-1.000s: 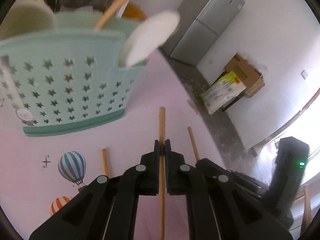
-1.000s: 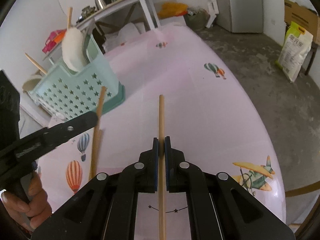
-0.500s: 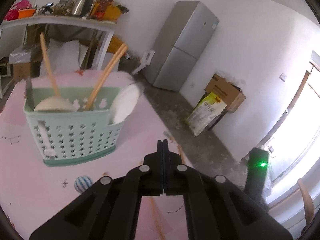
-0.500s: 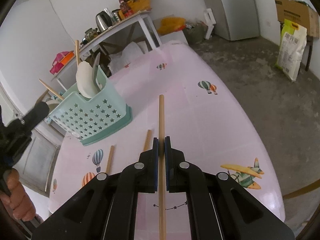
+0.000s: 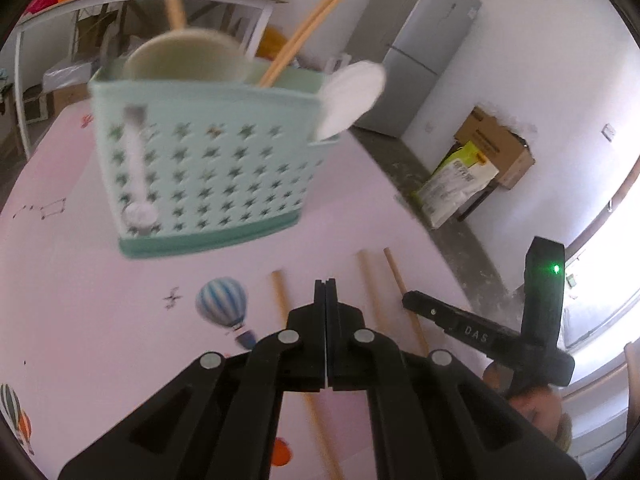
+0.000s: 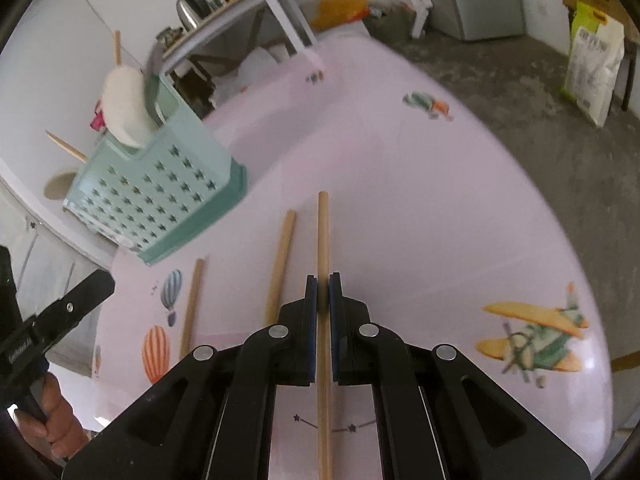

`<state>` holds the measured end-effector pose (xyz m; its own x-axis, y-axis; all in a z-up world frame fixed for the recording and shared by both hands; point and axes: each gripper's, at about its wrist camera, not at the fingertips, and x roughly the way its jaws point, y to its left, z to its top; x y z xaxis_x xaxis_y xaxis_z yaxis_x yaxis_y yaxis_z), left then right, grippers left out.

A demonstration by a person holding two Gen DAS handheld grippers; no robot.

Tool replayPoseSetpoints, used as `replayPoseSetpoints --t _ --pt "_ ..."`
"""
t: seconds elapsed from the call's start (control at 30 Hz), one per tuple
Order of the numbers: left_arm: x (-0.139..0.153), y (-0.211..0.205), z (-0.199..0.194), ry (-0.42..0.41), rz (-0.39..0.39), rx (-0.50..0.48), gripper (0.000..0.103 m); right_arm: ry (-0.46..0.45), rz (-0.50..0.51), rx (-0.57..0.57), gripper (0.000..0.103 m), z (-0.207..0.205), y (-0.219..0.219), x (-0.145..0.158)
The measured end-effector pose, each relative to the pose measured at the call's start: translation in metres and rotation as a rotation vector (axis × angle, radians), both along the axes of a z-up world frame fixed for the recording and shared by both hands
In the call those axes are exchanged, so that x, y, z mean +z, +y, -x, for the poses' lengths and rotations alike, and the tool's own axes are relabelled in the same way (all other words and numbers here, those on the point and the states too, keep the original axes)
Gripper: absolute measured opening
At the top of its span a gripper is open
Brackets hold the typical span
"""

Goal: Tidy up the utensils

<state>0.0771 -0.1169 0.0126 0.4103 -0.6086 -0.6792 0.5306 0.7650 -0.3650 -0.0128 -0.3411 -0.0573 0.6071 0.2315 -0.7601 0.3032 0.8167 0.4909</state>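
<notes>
A mint green star-holed basket (image 5: 208, 168) (image 6: 160, 192) stands on the pink table and holds a cream ladle (image 5: 184, 56), a white paddle (image 5: 352, 96), two chopsticks (image 5: 300, 32) and a metal utensil. My left gripper (image 5: 326, 284) is shut with nothing in it, a short way in front of the basket. My right gripper (image 6: 323, 280) is shut on a wooden chopstick (image 6: 323, 232), low over the table. Two more chopsticks (image 6: 282, 264) (image 6: 193, 300) lie flat to its left. The left wrist view shows the right gripper (image 5: 406, 300) at the lower right.
The balloon and plane printed tablecloth (image 6: 400, 220) ends at a curved edge on the right, above a concrete floor. A fridge (image 5: 412, 52), a cardboard box (image 5: 500, 148) and a sack (image 5: 456, 184) stand by the wall. A cluttered white side table (image 6: 256, 4) stands behind the basket.
The left gripper no longer holds the chopstick it held a second ago, and two chopsticks now lean in the basket. It drew back, then came close again. The right gripper sank with its chopstick.
</notes>
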Motion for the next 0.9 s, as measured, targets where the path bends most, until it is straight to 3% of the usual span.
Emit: replayPoseSetpoints --t 0.23,0.5,0.9 --pt "-0.026 0.02 0.006 0.012 -0.048 0.018 0.0 0.003 0.018 0.067 0.004 -0.015 0.025 0.005" --pt "-0.046 0.032 0.005 0.057 -0.024 0.001 0.001 -0.027 0.051 0.014 0.004 -0.003 0.014 0.029" --pt "-0.053 0.032 0.002 0.073 -0.001 -0.01 0.013 -0.246 0.054 0.003 0.004 0.018 0.002 0.102"
